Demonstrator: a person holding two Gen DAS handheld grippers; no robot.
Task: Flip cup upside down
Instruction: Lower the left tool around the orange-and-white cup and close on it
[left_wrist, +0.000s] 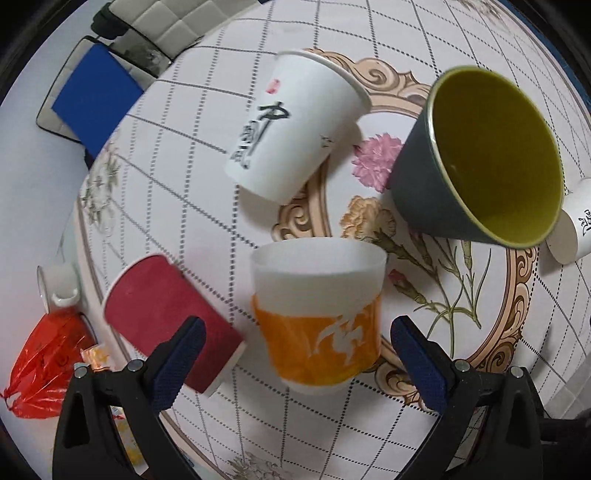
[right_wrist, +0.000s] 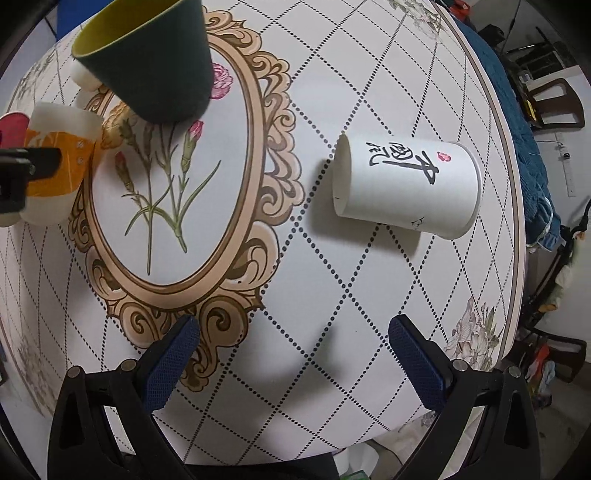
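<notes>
A white cup with an orange band (left_wrist: 319, 317) stands upright between the spread fingers of my left gripper (left_wrist: 297, 363); the blue pads do not touch it. It also shows at the left edge of the right wrist view (right_wrist: 59, 162), with the left gripper's finger beside it. A white paper cup with black calligraphy (left_wrist: 295, 125) stands upside down; in the right wrist view (right_wrist: 408, 184) it is ahead and to the right of my open, empty right gripper (right_wrist: 295, 362).
A dark green cup with a yellow-green inside (left_wrist: 480, 158) stands upright on the round patterned table (right_wrist: 332, 280). A maroon cup (left_wrist: 166, 317) stands upside down at the left. Another white paper cup (left_wrist: 576, 225) sits at the right edge. A red bag (left_wrist: 44, 362) lies beyond the table's rim.
</notes>
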